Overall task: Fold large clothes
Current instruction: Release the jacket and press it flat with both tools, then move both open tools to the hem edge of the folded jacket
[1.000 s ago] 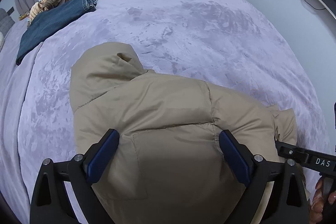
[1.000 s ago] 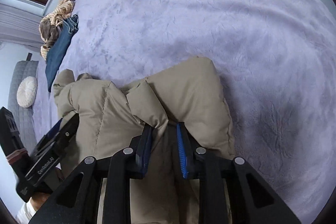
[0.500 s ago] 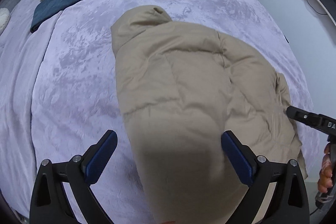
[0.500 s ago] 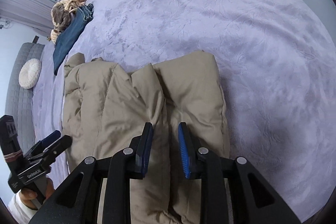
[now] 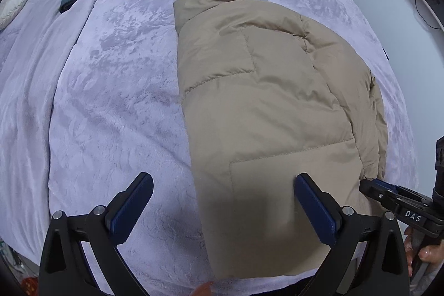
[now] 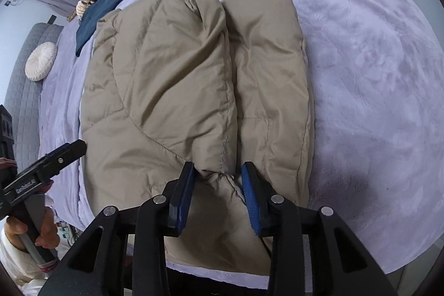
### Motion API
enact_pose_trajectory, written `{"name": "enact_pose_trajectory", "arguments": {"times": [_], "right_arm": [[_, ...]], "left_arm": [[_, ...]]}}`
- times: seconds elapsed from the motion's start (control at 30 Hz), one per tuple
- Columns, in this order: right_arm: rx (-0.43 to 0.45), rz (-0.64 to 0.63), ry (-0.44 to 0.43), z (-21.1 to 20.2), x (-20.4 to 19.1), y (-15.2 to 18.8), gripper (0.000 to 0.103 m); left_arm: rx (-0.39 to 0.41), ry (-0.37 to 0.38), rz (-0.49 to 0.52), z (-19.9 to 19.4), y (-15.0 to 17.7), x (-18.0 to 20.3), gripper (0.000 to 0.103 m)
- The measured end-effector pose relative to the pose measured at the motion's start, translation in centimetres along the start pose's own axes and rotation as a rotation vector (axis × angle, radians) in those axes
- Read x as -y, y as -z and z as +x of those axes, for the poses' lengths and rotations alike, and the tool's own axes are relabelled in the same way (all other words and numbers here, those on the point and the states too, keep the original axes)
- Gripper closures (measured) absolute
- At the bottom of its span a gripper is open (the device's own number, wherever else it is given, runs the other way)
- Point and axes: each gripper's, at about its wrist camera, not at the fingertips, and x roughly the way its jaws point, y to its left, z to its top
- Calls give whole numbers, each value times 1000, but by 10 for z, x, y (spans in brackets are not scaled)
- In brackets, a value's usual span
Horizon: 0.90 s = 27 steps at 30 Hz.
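The tan jacket (image 6: 194, 90) is lying lengthwise on the bed (image 6: 374, 60), stretching ahead of both claws. The right claw (image 6: 219, 182) is pinching its near hem; the left claw (image 5: 222, 201) is hovering spread wide. Next, I reckon, is folding the hem forward toward the collar.

Left gripper (image 5: 223, 208) jaws spread wide; right gripper (image 6: 219, 194) jaws partly closed.

Jacket (image 5: 266, 107) hem cut off at bottom edge; underside hidden against blanket (image 5: 111, 101).

right gripper (image 6: 217, 186): clamped on fabric fold | beige puffer jacket (image 6: 194, 90): on bed (image 6: 374, 60)
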Motion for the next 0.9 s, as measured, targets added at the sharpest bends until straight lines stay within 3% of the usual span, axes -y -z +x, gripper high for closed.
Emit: {"name": "enact_pose_trajectory", "arguments": {"times": [0.13, 0.3, 0.43, 0.53, 0.9], "right_arm": [[17, 13, 29, -7, -6, 3, 61], [53, 23, 46, -22, -17, 7, 48], [90, 32, 57, -33, -30, 13, 47], [113, 44, 51, -37, -41, 19, 33], [159, 115, 78, -33, -65, 51, 30]], "left_arm": [[-7, 15, 4, -4, 4, -9, 1], [-23, 35, -2, -2, 10, -20, 1], [-17, 42, 18, -6, 15, -26, 1], [-6, 55, 37, -11, 18, -31, 1], [-17, 85, 49, -13, 34, -63, 1]]}}
